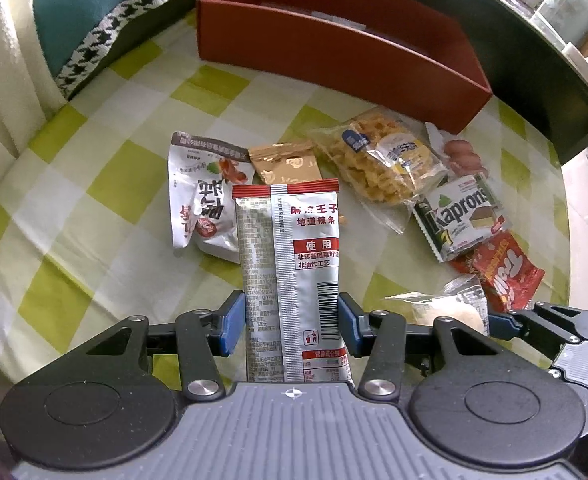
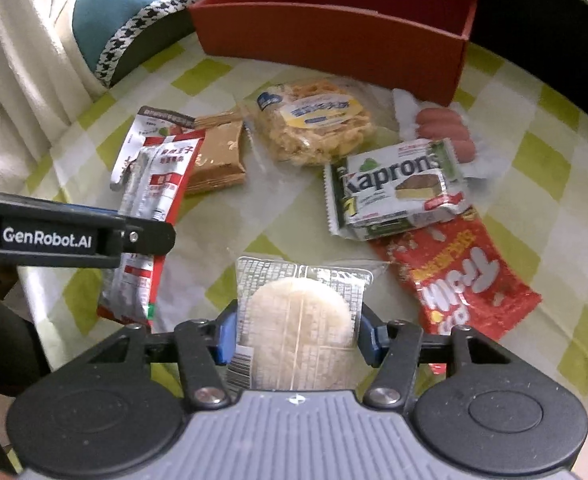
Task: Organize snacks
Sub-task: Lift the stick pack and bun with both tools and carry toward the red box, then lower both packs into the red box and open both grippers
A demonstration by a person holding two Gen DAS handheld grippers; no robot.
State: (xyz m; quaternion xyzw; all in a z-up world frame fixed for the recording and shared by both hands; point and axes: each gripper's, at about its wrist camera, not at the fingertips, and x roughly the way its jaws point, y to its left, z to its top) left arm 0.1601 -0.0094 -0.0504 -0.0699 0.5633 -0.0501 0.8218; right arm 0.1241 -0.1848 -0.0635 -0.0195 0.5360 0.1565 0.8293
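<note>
The left gripper was closed on a silver strip pack, held upright by its two long edges between the blue pads, printed back toward the camera and clear of the bench. In the right wrist view the same pack was seen hanging through the left gripper at the left edge. The right gripper was closed on a clear rice cracker pack, pinched by its sides, barcode end nearest the camera; in the left view that pack and the right gripper were seen at the lower right.

Beyond the left gripper, a white pouch was lying on the green-checked cloth, with a gold packet just beside it on the right. Further right a clear bag of yellow crisps was lying, then a sausage pack near the box corner. A Kaprons wafer pack was resting in front of the sausages, overlapping a red bag that was lying nearest the right gripper.

At the far side of the bench a long red box was standing open-topped, well apart from both held packs. What was inside it could not be made out. A teal cushion with a houndstooth border was seen to the left of the box.
</note>
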